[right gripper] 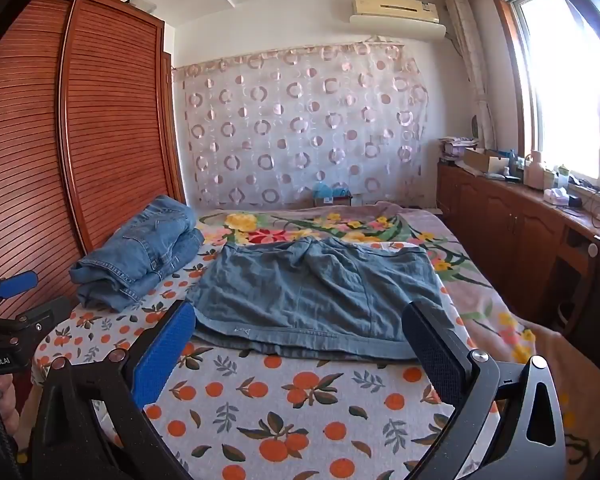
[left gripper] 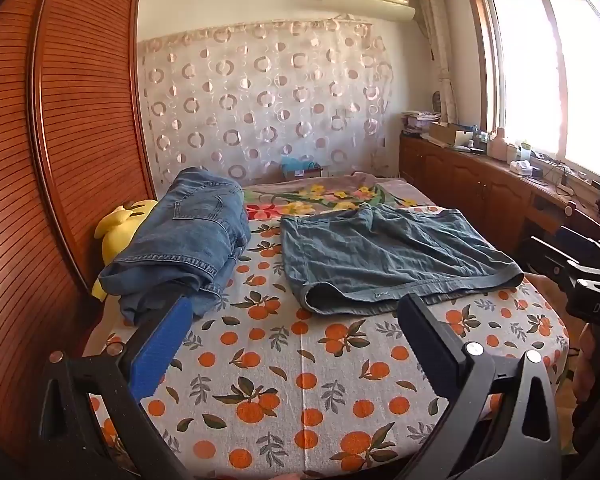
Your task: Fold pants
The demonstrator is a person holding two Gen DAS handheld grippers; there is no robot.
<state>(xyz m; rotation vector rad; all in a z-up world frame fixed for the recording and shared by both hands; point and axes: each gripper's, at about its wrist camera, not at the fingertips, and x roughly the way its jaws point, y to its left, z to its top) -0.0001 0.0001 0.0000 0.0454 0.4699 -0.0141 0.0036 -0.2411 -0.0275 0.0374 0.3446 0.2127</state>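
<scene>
Left gripper point(left gripper: 296, 312) and right gripper point(right gripper: 300, 320) — jaws wide apart, tilted slightly downward

Grey-blue shorts point(left gripper: 384, 256) lie flat on the orange-print sheet point(left gripper: 284, 364); left of the shorts sits a stack of folded jeans point(left gripper: 188, 240); nearer than the shorts, the left gripper point(left gripper: 296, 312) hangs wide, empty; right of them, the right gripper point(left gripper: 588, 280) shows.

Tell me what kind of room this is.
A home bedroom, most likely: a bed under an orange-print sheet, a louvred wooden wardrobe beside it, and a wall air conditioner above a curtain.
</scene>
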